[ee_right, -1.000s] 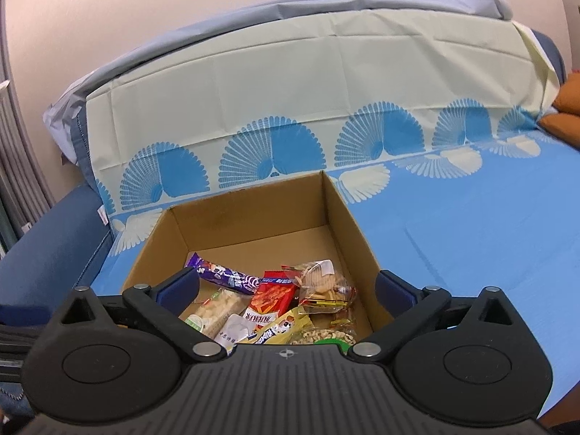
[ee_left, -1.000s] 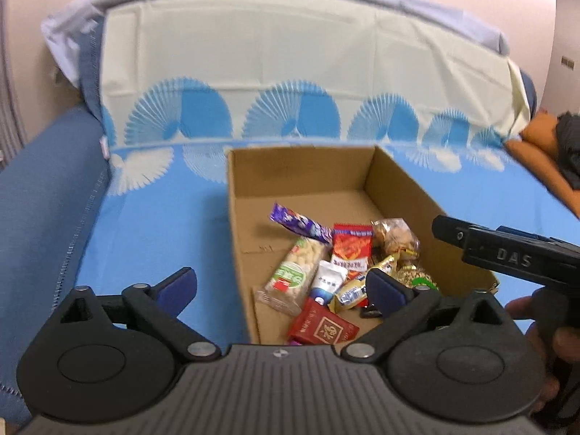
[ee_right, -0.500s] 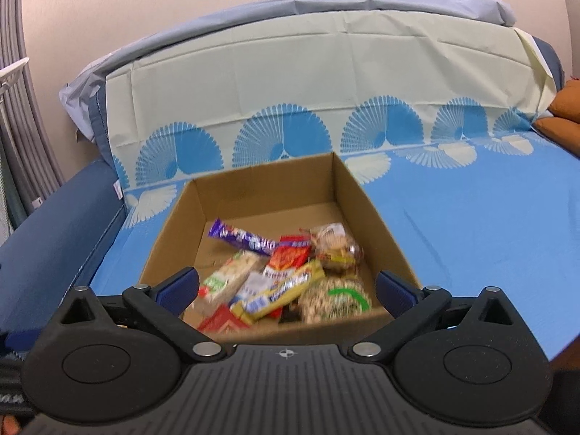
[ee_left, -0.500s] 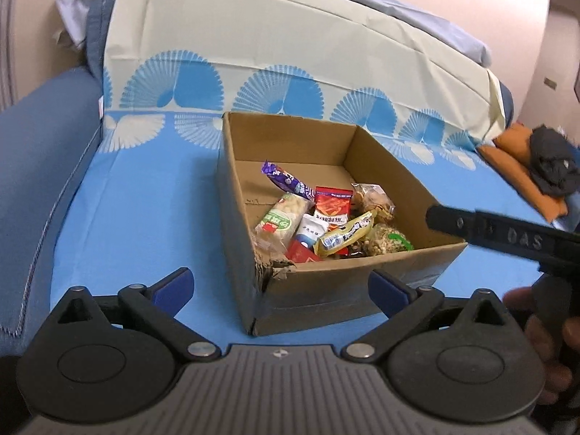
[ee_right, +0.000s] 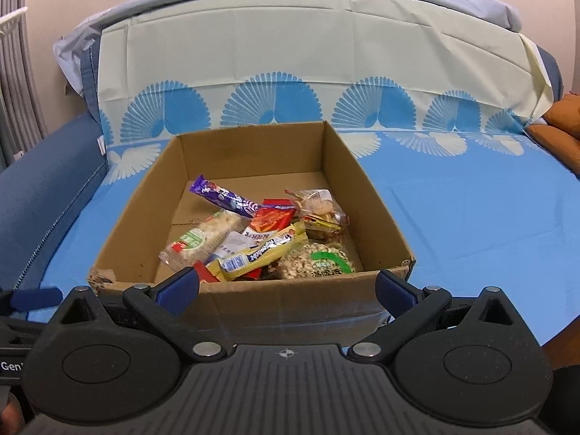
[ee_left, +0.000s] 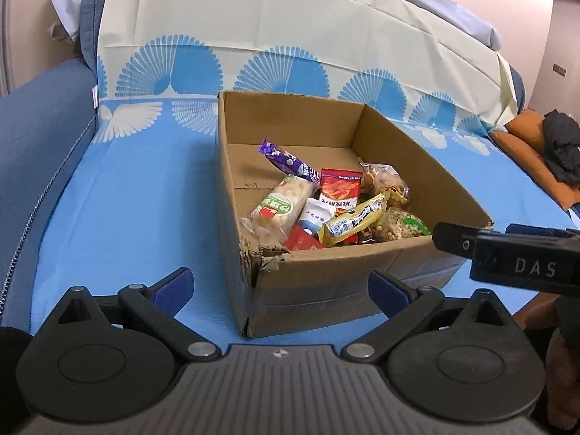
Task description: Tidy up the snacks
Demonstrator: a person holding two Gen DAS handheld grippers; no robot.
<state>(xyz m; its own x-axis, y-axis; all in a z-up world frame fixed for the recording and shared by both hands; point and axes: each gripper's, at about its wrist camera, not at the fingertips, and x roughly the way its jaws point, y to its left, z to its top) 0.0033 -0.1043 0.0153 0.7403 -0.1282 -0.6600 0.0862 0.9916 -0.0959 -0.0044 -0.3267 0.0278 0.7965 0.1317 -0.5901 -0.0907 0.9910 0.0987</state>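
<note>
Cardboard box [ee_right: 290, 301] on blue bed sheet [ee_right: 471, 217], snacks [ee_right: 261, 239] inside; we hold left claw [ee_left: 281, 286], right claw [ee_right: 288, 284] spread, empty.

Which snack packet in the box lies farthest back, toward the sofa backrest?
The purple wrapped bar: it lies diagonally behind the pile, one end on the bare cardboard box floor; the other packets crowd the near wall.

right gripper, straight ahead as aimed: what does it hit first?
Probably the near wall of the cardboard box: it fills the gap between the open right gripper fingers. The snacks lie beyond and lower; depth is unclear.
</note>
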